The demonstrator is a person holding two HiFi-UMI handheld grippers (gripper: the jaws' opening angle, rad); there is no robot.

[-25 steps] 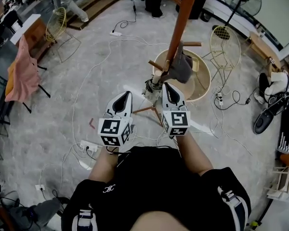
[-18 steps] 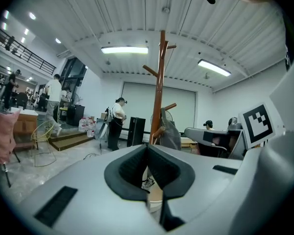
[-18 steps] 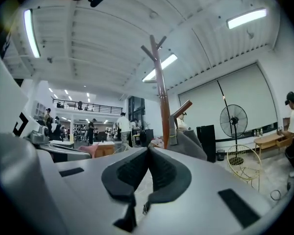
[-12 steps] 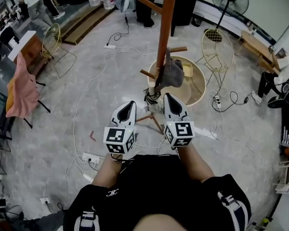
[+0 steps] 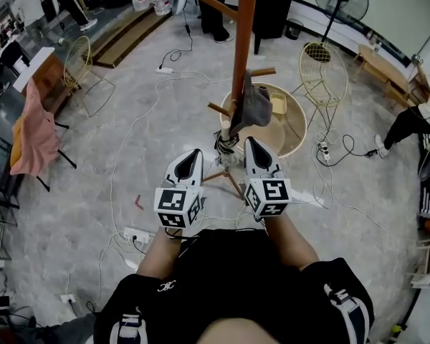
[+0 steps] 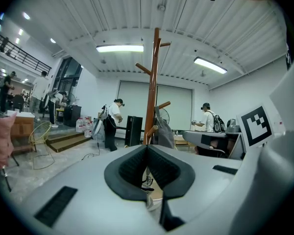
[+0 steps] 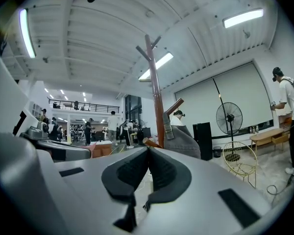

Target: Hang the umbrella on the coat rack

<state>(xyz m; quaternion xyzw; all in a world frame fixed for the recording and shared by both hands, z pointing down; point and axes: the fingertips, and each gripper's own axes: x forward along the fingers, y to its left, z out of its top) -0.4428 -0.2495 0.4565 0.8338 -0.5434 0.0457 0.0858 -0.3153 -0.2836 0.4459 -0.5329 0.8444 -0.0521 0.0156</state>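
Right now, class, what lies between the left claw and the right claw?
In the head view, the coat rack's wooden legs stand between the left claw and the right claw.

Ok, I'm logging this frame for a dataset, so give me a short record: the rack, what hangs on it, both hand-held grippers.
rack: wooden coat rack, upright, ahead of the person
hanging on it: grey bag on a low peg
umbrella: none seen on the pegs
left hand-held gripper: shut, empty
right hand-held gripper: shut, empty
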